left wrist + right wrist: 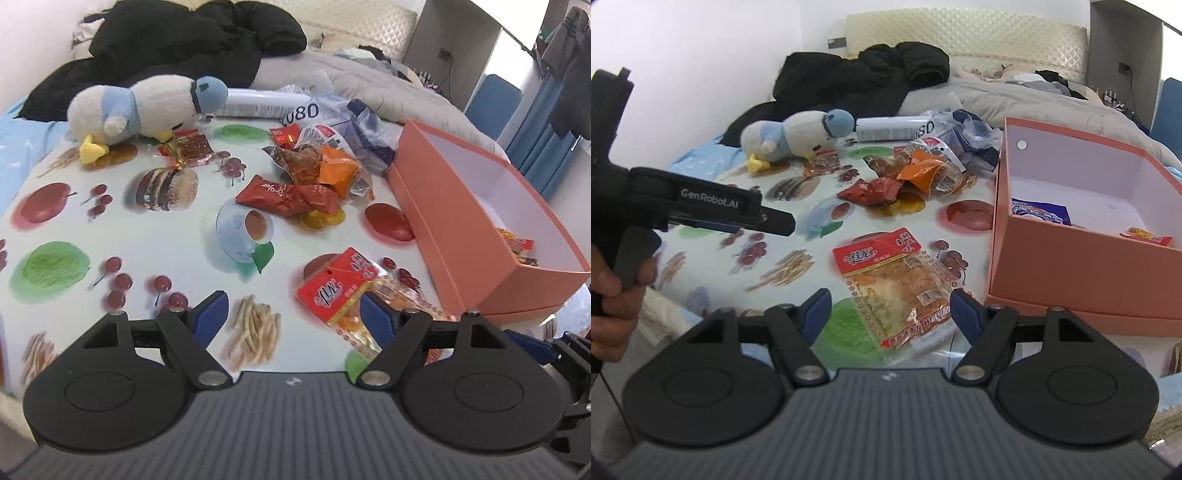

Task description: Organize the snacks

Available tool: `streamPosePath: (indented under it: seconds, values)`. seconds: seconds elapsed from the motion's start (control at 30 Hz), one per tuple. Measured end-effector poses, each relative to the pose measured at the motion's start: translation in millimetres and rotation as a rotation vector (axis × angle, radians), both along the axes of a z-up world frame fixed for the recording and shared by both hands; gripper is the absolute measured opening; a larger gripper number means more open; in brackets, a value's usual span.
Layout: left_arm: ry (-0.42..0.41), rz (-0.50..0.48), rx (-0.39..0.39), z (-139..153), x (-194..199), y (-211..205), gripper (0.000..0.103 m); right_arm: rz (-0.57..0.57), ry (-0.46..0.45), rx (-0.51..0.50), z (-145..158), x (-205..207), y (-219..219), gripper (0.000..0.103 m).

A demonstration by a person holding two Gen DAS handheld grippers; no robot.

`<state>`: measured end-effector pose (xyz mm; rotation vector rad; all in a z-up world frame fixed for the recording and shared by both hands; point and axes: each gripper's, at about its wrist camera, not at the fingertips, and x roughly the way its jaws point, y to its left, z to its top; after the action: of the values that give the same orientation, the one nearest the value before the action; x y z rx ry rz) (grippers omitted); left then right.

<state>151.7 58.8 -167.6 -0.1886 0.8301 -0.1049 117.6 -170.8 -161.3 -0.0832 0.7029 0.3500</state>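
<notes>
Hovering low at the bottom of both frames, both grippers have their jaws spread wide, nothing held. Right gripper sits over the near end of the big red-headed clear snack pack, which lies flat on the fruit-print tablecloth at lower centre; blue fingertips either side of it, contact not clear. Left gripper sits over bare cloth at lower centre of its view, with the same snack pack just beside its right-of-frame finger.

Left of the right wrist frame: the left gripper body, seen side-on, held in the person's hand.

Mid-frame: salmon box, open, on the right. Inside it a blue packet and a small orange-red packet on the floor of the box. From the left wrist view the box shows only a red packet edge.

Further up, centre: loose pile with a dark red packet, an orange packet and a brown one overlapping. One more small red-brown packet just beside the plush penguin, upper left.

Farthest: white cylinder can on its side, crumpled plastic bag, black jacket on the bed.
</notes>
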Motion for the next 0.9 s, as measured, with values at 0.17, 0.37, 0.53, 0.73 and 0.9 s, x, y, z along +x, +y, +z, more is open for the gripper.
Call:
streamPosePath:
  seconds: [0.17,0.37,0.53,0.73,0.9]
  values:
    - [0.04,-0.012,-0.037,-16,40,5,0.082,-0.006,0.043,-0.029,-19,23,12,0.072]
    - [0.056,0.03,-0.13,-23,85,9,0.082,0.023,0.12,-0.145,-40,50,28,0.069]
    - [0.048,0.124,-0.154,-27,124,5,0.082,0.039,0.128,-0.17,-47,67,36,0.069]
    - [0.031,0.11,-0.174,-32,174,-4,0.08,0.023,0.182,-0.157,-54,89,38,0.067]
    - [0.023,0.087,-0.169,-38,196,-13,0.069,0.026,0.219,-0.137,-60,98,36,0.069]
